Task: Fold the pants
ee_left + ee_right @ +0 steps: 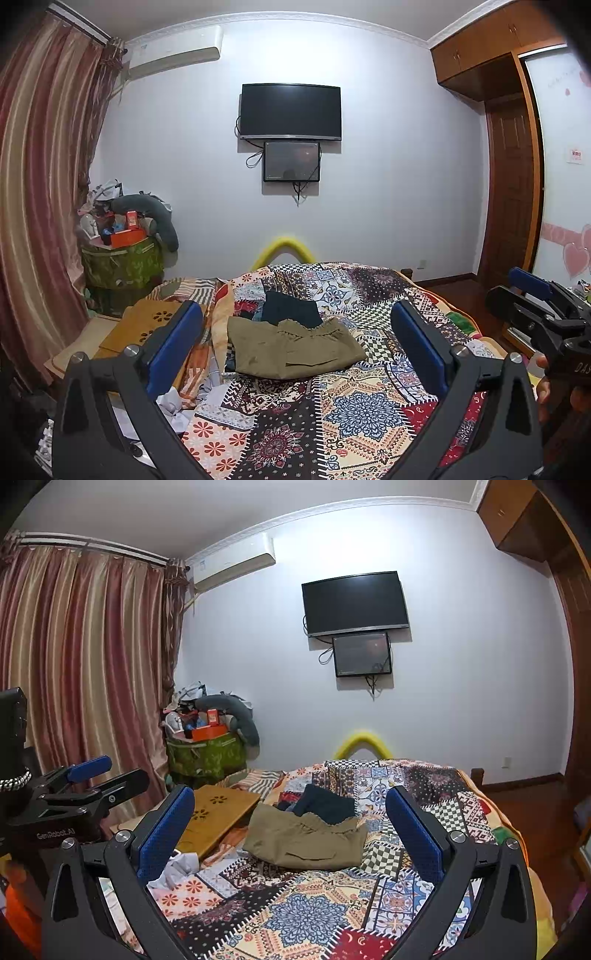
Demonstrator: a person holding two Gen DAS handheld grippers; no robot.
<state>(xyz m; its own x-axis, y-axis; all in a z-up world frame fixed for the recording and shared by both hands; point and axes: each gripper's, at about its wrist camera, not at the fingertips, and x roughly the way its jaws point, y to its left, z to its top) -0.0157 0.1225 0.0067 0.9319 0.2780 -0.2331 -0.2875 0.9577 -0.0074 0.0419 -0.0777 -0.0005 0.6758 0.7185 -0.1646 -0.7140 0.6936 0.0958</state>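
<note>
One folded pants (291, 349), two grippers apart

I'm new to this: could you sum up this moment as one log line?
stage: pants folded on bed | left gripper: open, empty | right gripper: open, empty

The near half of the bed (332, 424) lies bare, so both wide-spread grippers, the left gripper (295, 343) and the right gripper (290, 827), have open quilt ahead of them up to the khaki pants (291, 350). A dark garment (291, 308) touches the pants on their far side. Along the bed's left edge, a wooden board (218, 816) and crumpled white paper (177, 867) crowd the approach. The right edge of the bed is open.
</note>
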